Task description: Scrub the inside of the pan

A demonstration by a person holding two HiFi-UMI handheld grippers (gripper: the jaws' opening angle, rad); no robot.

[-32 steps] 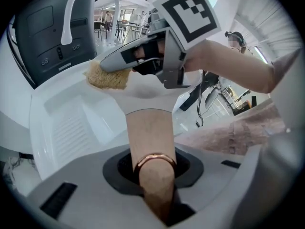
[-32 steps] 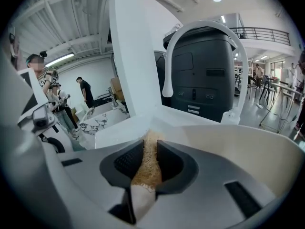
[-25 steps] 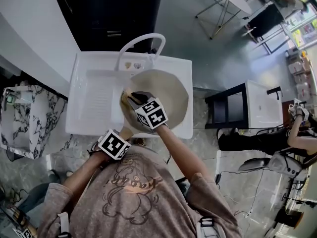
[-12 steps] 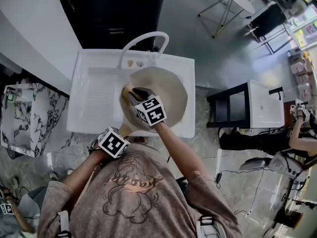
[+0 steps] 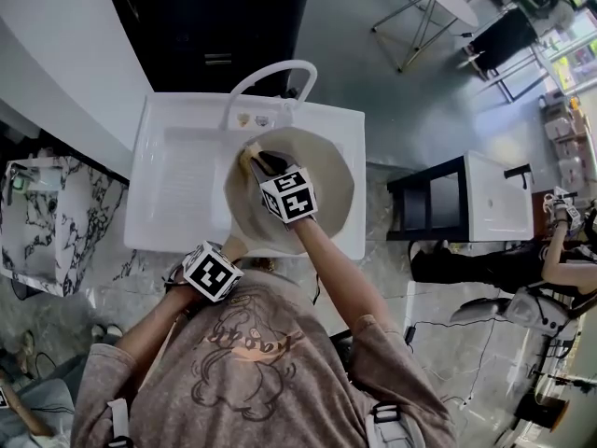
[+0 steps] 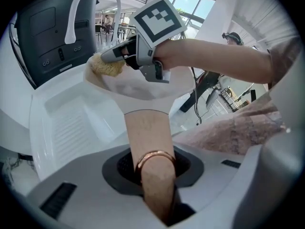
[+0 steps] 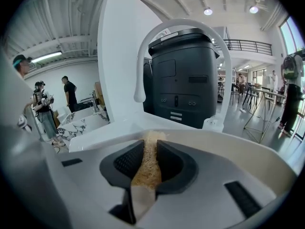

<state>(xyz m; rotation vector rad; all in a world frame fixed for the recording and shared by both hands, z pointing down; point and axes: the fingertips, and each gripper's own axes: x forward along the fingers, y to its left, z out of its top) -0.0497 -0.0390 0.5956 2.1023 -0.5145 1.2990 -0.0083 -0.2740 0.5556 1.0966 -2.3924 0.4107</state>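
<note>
A cream pan point(image 5: 322, 171) sits tilted over the white sink point(image 5: 177, 185). Its tan handle point(image 6: 147, 142) with a copper ring runs back into my left gripper point(image 5: 227, 250), which is shut on it at the sink's front edge. My right gripper point(image 5: 254, 160) reaches into the pan's far left side, shut on a tan fibrous scrubber point(image 7: 145, 163). The scrubber point(image 6: 107, 67) presses against the pan's upper inner wall, near the rim below the faucet.
A white arched faucet point(image 5: 270, 77) rises behind the sink, with a dark cabinet point(image 5: 215, 26) beyond it. The ribbed drainboard point(image 5: 187, 189) lies left of the pan. A marble-patterned box point(image 5: 47, 222) stands at left, a black-and-white cabinet point(image 5: 466, 203) at right. People stand around the room's edges.
My right gripper has moved with the scrubber from the pan's near left wall up toward its far rim by the faucet. The left gripper still holds the handle in place.
</note>
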